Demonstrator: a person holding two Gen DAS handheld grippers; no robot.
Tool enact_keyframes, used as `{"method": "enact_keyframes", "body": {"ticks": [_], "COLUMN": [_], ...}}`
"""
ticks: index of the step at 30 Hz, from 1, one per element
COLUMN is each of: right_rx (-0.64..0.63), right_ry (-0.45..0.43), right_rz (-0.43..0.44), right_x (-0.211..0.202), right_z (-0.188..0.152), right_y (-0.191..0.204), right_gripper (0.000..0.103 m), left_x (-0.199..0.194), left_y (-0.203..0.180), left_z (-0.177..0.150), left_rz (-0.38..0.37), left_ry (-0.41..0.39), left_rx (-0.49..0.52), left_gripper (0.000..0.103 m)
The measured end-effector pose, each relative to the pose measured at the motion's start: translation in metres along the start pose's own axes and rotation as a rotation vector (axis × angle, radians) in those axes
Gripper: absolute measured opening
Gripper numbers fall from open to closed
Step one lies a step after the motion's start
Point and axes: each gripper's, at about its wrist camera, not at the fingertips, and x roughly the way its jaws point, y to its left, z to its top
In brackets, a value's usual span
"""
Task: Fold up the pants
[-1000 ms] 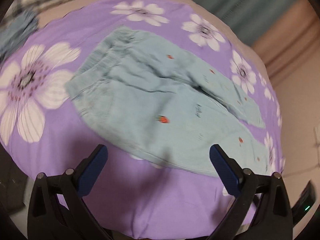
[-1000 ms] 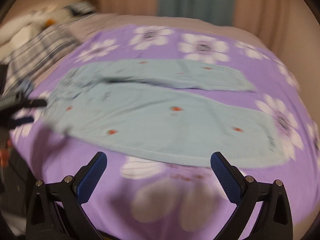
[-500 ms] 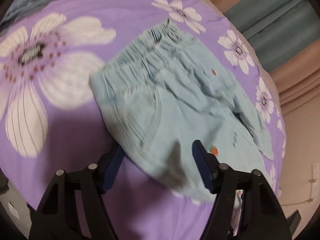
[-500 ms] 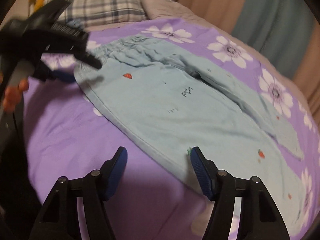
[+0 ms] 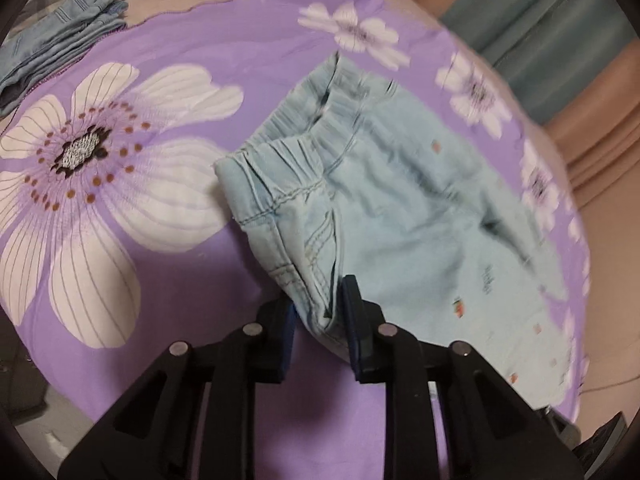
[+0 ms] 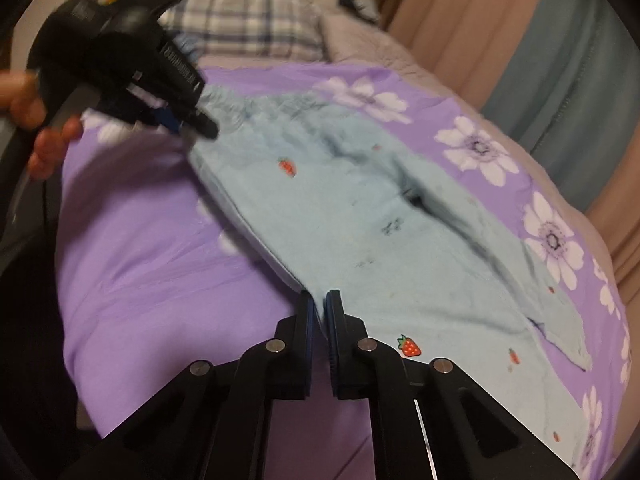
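Light blue pants [image 5: 416,216] with small strawberry prints lie on a purple flowered bedspread [image 5: 120,264]. My left gripper [image 5: 320,312] is shut on the near hip corner of the pants, just below the elastic waistband, and lifts that fabric a little. My right gripper [image 6: 318,312] is shut on the near side edge of the pants [image 6: 360,224], partway down the near leg. The left gripper also shows in the right wrist view [image 6: 180,120] at the waistband, held by a hand. The far leg lies flat toward the curtain side.
A folded pile of blue denim garments [image 5: 60,52] lies at the far left of the bed. A plaid pillow [image 6: 248,28] sits at the head of the bed. Curtains [image 6: 580,80] hang beyond the bed. The bed's near edge drops to dark floor.
Both grippers went from open above the pants to shut on the pants' near edge. The left one now lifts the hip corner and the right one holds the side seam.
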Motion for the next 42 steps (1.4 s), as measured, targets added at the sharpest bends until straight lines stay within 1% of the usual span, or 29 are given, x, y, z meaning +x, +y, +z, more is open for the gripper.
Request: {"method": "enact_keyframes", "body": {"ticks": [1, 2, 3, 4, 6, 8, 9, 10, 11, 13, 14, 16, 18, 19, 21, 22, 24, 25, 26, 27, 28, 31, 34, 35, 36, 38, 39, 40, 42], "right_rx": [-0.004, 0.004, 0.008, 0.008, 0.026, 0.088, 0.126, 0.150, 0.205, 0.281, 0.322, 0.381, 0.389, 0.358, 0.296, 0.272, 0.279, 0.294, 0.312, 0.332, 0.359, 0.384, 0.403, 0.403, 0.398, 0.368, 0.355, 0.328, 0.277], "right_ry": [0.016, 0.043, 0.060, 0.069, 0.065, 0.037, 0.018, 0.011, 0.014, 0.040, 0.067, 0.137, 0.217, 0.238, 0.219, 0.225, 0.234, 0.233, 0.218, 0.193, 0.161, 0.095, 0.067, 0.059, 0.057, 0.066, 0.076, 0.100, 0.135], "right_rz": [0.002, 0.019, 0.033, 0.047, 0.086, 0.155, 0.172, 0.172, 0.163, 0.127, 0.106, 0.090, 0.107, 0.116, 0.112, 0.124, 0.167, 0.182, 0.190, 0.194, 0.188, 0.196, 0.205, 0.202, 0.202, 0.187, 0.176, 0.168, 0.154], "right_x": [0.005, 0.009, 0.010, 0.007, -0.005, -0.020, -0.025, -0.026, -0.021, -0.007, 0.003, 0.021, 0.033, 0.035, 0.025, 0.021, 0.018, 0.019, 0.020, 0.022, 0.026, 0.041, 0.066, 0.081, 0.087, 0.113, 0.123, 0.142, 0.164], "right_z": [-0.002, -0.003, -0.003, -0.002, 0.000, 0.002, 0.005, 0.006, 0.009, 0.010, 0.009, 0.001, -0.012, -0.019, -0.023, -0.023, -0.020, -0.017, -0.012, -0.006, 0.005, 0.031, 0.056, 0.068, 0.074, 0.093, 0.098, 0.108, 0.117], "right_y": [0.002, 0.002, 0.002, 0.001, -0.004, -0.016, -0.026, -0.030, -0.044, -0.062, -0.070, -0.079, -0.075, -0.068, -0.061, -0.059, -0.067, -0.075, -0.085, -0.098, -0.113, -0.144, -0.177, -0.193, -0.198, -0.217, -0.222, -0.228, -0.231], "right_gripper": [0.007, 0.007, 0.008, 0.008, 0.010, 0.010, 0.010, 0.010, 0.010, 0.010, 0.010, 0.010, 0.010, 0.011, 0.011, 0.011, 0.016, 0.027, 0.042, 0.050, 0.056, 0.056, 0.056, 0.056, 0.056, 0.056, 0.056, 0.056, 0.056], "left_x": [0.000, -0.004, -0.008, -0.013, -0.025, -0.031, -0.033, -0.033, -0.031, -0.020, -0.014, 0.007, 0.028, 0.027, 0.021, 0.017, 0.013, 0.011, 0.011, 0.012, 0.013, 0.020, 0.036, 0.043, 0.051, 0.063, 0.069, 0.075, 0.084], "left_y": [0.002, 0.002, 0.001, 0.001, 0.002, 0.001, -0.002, -0.009, -0.017, -0.033, -0.038, -0.046, -0.043, -0.043, -0.045, -0.045, -0.042, -0.041, -0.042, -0.043, -0.045, -0.042, -0.036, -0.033, -0.031, -0.023, -0.021, -0.019, -0.014], "left_z": [-0.002, -0.004, -0.005, -0.007, -0.010, -0.008, -0.006, -0.002, 0.001, 0.007, 0.006, 0.004, -0.008, -0.012, -0.016, -0.014, -0.001, 0.009, 0.022, 0.036, 0.047, 0.089, 0.130, 0.142, 0.153, 0.171, 0.179, 0.187, 0.196], "left_rz": [0.003, 0.005, 0.013, 0.035, 0.064, 0.055, 0.042, 0.025, 0.011, -0.026, -0.025, 0.029, 0.074, 0.073, 0.071, 0.054, -0.005, -0.027, -0.030, -0.020, -0.015, -0.001, 0.013, 0.023, 0.026, 0.057, 0.057, 0.040, -0.007], "left_ry": [0.018, 0.017, 0.016, 0.011, -0.003, -0.017, -0.030, -0.046, -0.057, -0.060, -0.055, -0.002, 0.077, 0.064, 0.045, 0.046, 0.045, 0.032, 0.008, -0.015, -0.030, -0.081, -0.073, -0.070, -0.060, -0.064, -0.060, -0.053, -0.028], "left_rx": [0.009, 0.027, 0.049, 0.078, 0.118, 0.128, 0.137, 0.156, 0.179, 0.229, 0.254, 0.315, 0.384, 0.419, 0.484, 0.484, 0.441, 0.413, 0.392, 0.374, 0.361, 0.320, 0.272, 0.260, 0.251, 0.228, 0.228, 0.223, 0.208], "left_gripper": [0.025, 0.026, 0.030, 0.037, 0.047, 0.047, 0.047, 0.047, 0.047, 0.047, 0.047, 0.047, 0.047, 0.047, 0.048, 0.050, 0.057, 0.062, 0.065, 0.068, 0.068, 0.069, 0.069, 0.070, 0.070, 0.070, 0.069, 0.069, 0.069]}}
